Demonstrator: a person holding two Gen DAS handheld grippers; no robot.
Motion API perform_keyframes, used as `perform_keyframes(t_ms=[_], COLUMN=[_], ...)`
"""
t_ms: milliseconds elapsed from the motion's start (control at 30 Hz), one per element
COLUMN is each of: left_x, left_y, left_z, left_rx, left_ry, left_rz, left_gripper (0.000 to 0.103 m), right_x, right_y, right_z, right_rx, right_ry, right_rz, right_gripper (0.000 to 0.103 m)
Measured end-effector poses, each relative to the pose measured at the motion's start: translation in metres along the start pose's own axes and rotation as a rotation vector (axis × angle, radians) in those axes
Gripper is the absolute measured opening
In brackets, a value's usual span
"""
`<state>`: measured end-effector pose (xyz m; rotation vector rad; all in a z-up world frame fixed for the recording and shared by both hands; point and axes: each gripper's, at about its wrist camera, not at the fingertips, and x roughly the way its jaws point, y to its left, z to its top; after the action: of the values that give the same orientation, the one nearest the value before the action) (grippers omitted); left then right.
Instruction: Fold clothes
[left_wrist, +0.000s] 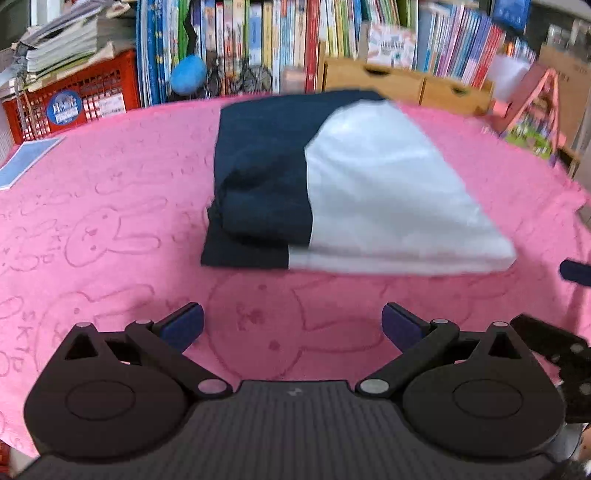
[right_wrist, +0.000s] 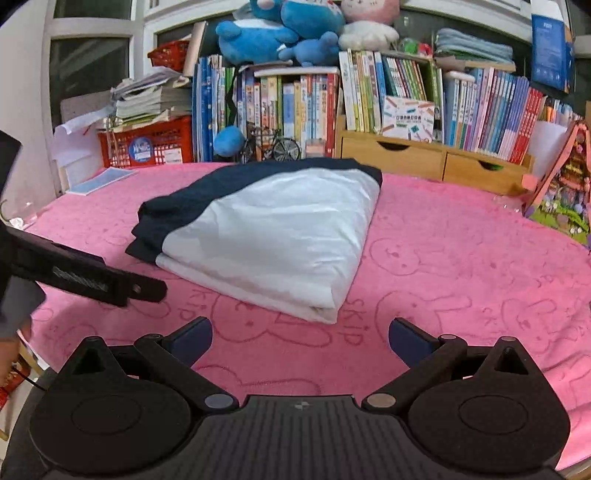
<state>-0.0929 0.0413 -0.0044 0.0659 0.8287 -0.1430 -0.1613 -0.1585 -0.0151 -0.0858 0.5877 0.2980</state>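
The shirt (right_wrist: 266, 236), navy and white, lies as a folded, layered packet mid-worktop (right_wrist: 461, 266) on the pink cover. Both grippers, left (left_wrist: 291, 325) and right (right_wrist: 300, 338), hang just short of it, fingers wide apart and empty. If another fold is wanted, I judge pinching all layers at the near edge keeps it square; if done, leave it.

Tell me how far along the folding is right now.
Mostly done: the navy and white garment lies folded in a compact stack on the pink cloth. Nothing is in hand; the left gripper and right gripper are both open, short of it. At most a final tidy remains.
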Motion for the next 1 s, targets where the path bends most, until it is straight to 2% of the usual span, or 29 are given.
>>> perform_keyframes(t_ms=[500,1000], left_x=[0.003,0.005], left_y=[-0.003,-0.001], left_z=[-0.008,-0.004], left_rx=[0.060,0.059], left_ry=[-0.078,-0.089], left_rz=[-0.023,-0.038], left_gripper=[0.103,0.103], right_x=[0.031,0.044], right_y=[-0.004,-0.006], right_z=[-0.006,-0.007], right_rx=[0.011,0.011], right_ry=[0.041,0.034], right_rz=[-0.018,-0.009], right_gripper=[0.103,0.103])
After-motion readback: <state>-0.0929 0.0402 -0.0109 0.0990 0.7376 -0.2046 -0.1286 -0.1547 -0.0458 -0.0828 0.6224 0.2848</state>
